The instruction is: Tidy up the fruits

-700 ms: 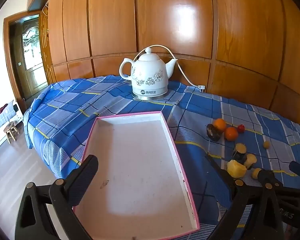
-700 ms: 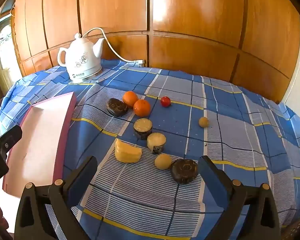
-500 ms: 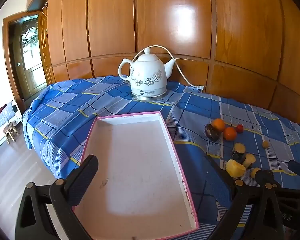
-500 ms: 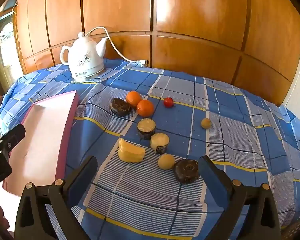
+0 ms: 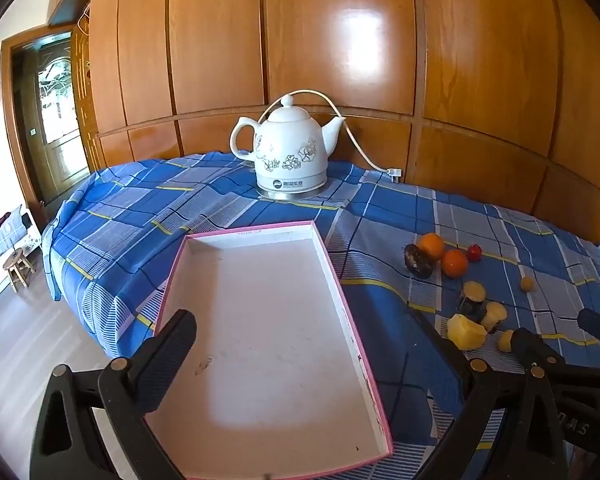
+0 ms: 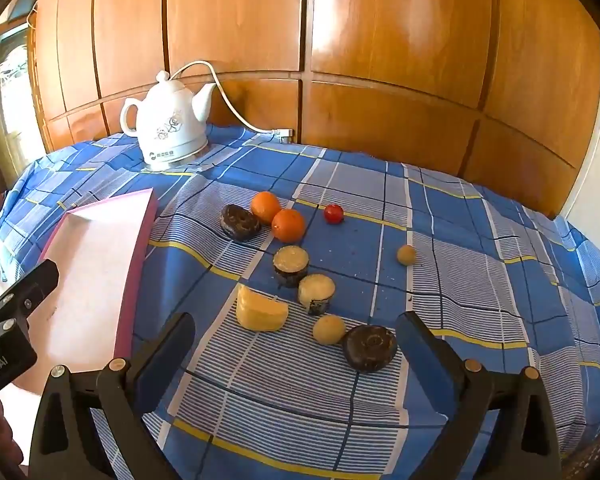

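Note:
A pink-rimmed white tray lies empty on the blue checked cloth; it also shows in the right wrist view. My left gripper hangs open and empty over the tray. My right gripper is open and empty just in front of the fruit group. Nearest are a yellow fruit chunk, a small yellow round fruit and a dark round fruit. Farther back lie two oranges, another dark fruit, two cut pieces, a small red fruit and a small yellow fruit.
A white electric kettle with its cord stands at the back of the table, against the wooden wall panels. The table's left edge drops to the floor, where a small stool stands. The left gripper's body shows at the right wrist view's left edge.
Both grippers have drawn slightly closer to the table; the fruits look a little nearer in the right wrist view. Nothing was taken hold of or moved.

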{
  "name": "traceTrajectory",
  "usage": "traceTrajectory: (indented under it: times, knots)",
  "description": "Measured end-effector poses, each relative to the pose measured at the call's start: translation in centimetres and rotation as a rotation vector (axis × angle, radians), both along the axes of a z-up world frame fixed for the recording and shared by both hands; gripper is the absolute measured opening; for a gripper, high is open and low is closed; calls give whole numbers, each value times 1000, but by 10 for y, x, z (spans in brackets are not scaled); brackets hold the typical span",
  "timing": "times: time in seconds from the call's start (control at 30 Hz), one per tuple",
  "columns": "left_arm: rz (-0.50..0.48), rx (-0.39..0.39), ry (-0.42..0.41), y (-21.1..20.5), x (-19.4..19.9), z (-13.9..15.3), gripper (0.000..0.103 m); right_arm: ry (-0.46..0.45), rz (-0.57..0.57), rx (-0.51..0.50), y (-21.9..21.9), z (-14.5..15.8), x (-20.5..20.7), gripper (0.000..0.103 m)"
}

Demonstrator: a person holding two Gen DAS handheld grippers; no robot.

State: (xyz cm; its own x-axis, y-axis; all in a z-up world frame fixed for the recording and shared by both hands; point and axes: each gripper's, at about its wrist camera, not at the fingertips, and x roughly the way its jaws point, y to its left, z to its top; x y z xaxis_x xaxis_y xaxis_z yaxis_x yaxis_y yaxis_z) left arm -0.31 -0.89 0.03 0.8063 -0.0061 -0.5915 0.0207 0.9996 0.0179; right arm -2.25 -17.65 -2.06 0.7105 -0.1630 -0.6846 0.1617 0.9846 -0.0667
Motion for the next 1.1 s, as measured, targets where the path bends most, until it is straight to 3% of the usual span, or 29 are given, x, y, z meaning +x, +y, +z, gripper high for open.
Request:
traceTrajectory:
  times: [0.63, 1.1]
  knots:
    - [1, -11, -4, 1, -2, 1, 103, -18, -10, -40, 4, 8, -3, 102]
    - [0, -11, -2, 2, -4, 0, 103, -73, -36, -139, 6, 19, -8, 102]
